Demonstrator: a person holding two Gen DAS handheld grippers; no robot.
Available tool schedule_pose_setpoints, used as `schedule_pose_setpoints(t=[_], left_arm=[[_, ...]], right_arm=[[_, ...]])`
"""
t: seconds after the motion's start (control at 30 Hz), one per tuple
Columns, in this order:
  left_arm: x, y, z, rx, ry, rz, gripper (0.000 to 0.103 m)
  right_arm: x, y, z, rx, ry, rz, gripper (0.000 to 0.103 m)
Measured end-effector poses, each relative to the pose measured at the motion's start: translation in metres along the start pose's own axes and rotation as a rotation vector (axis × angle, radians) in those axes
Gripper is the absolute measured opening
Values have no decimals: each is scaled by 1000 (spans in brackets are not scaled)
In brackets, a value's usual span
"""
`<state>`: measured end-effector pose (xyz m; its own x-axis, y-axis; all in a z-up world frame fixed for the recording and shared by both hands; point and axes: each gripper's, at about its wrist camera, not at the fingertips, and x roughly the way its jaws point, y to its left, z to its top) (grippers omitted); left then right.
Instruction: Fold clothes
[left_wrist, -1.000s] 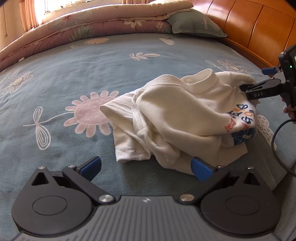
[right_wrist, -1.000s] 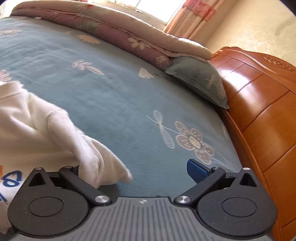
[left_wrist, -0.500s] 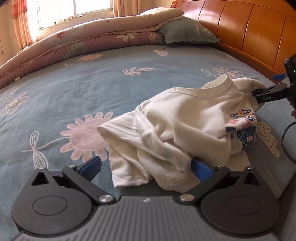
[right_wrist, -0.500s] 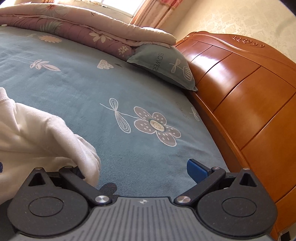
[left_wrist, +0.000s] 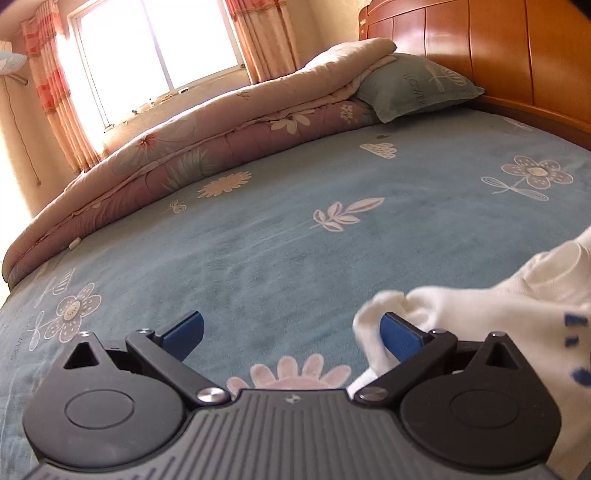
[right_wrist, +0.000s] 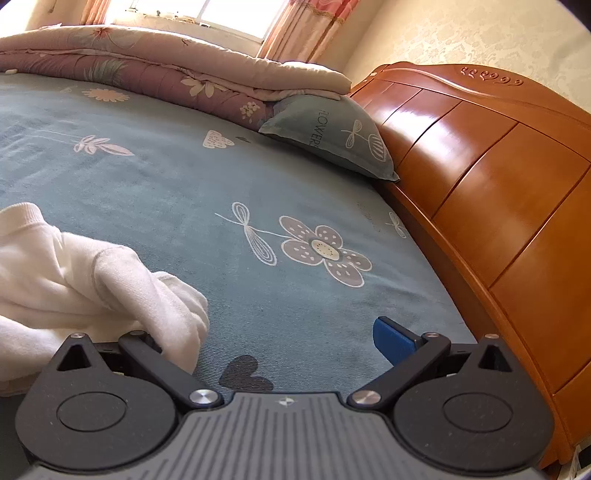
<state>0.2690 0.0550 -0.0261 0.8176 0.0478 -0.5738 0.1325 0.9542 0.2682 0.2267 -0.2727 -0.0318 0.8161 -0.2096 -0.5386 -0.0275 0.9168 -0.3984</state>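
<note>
Soft, matt white knit garment (left_wrist: 491, 317), ribbed at its edge, drapes over the left gripper's (left_wrist: 291, 334) right jaw. Beyond the jaws lies a matt, short-napped blue bedsheet (right_wrist: 184, 192). Right of the right gripper's (right_wrist: 280, 338) jaws, the wooden headboard (right_wrist: 498, 177) shines glossy and smooth.

This is a bedroom in a home. A wide bed (left_wrist: 280, 236) with a blue flowered sheet fills both views. A wooden headboard (right_wrist: 491, 177) stands at its end, with a pillow (right_wrist: 332, 136) and a folded quilt (left_wrist: 221, 129) beside it. Behind them a window (left_wrist: 159, 48) with pink curtains (left_wrist: 55, 92) lets daylight in.
</note>
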Motion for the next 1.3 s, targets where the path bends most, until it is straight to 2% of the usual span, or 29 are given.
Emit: schedule_pose_setpoints(t=[0.13,0.27,0.37,0.5,0.67,0.87,0.97,1.13,1.3], left_arm=[[-17,8,-10,-31,-11,-86,101],[-54,18,-37,-76,-22,-160,102],[-68,13,-61,-65,22,-194,102],[-60,-16,-83,29,109,-204,102],[-47,-46,-65,65,41,-211,102],[-15,-63,-21,17,-50,-213,102],[-1,-62,-7,-19,-48,-218,102],[-17,-51,-25,2,-42,-241,102],[-25,-45,-47,106,-20,-211,102]], right_arm=[[-6,0,1,13,-12,37,103],[-11,-1,-2,30,-12,59,103],[-14,-2,-4,42,-12,76,103],[-19,-3,-7,58,-12,98,103],[-28,-2,-7,71,-17,101,103],[-33,1,-8,80,-14,109,103],[-34,5,-11,79,-5,122,103],[-38,6,-16,81,-12,141,103],[-32,4,-21,94,5,163,103]])
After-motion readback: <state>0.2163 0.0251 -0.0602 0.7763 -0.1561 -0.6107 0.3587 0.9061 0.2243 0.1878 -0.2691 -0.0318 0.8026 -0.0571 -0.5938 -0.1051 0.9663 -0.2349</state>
